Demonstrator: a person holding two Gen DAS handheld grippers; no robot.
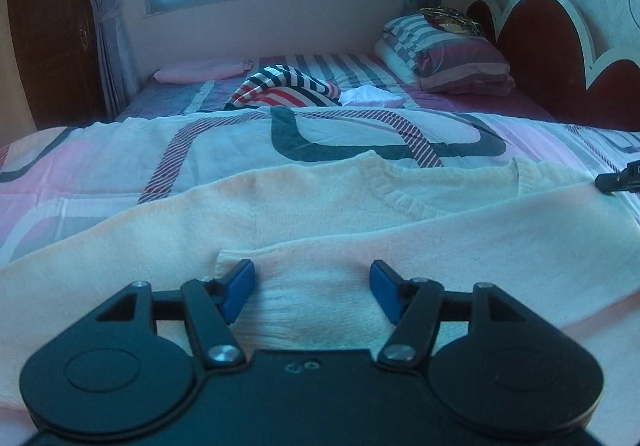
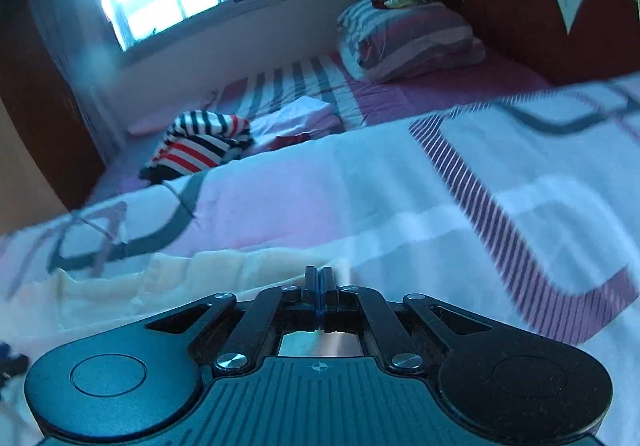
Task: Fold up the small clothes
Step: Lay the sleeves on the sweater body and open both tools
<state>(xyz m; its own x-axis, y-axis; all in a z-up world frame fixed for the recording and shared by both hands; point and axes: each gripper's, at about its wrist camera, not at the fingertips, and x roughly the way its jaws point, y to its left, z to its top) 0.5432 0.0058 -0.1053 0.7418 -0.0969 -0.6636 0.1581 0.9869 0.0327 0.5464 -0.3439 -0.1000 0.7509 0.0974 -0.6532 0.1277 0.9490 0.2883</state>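
Your left gripper (image 1: 312, 292) stands apart over the cream knit sweater (image 1: 320, 205), spread at six o'clock on the patterned bedspread (image 1: 120, 149); your right gripper (image 2: 319, 286) appears pinched together, seemingly empty.

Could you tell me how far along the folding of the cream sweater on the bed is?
Done: one sleeve of the cream sweater already lies folded across its body. In hand: nothing; the left gripper is open over the sleeve's cuff, and the right gripper is shut and empty near the sweater's edge. Left: the rest of the sweater's folds, then apparently the striped garment bunched farther up the bed.
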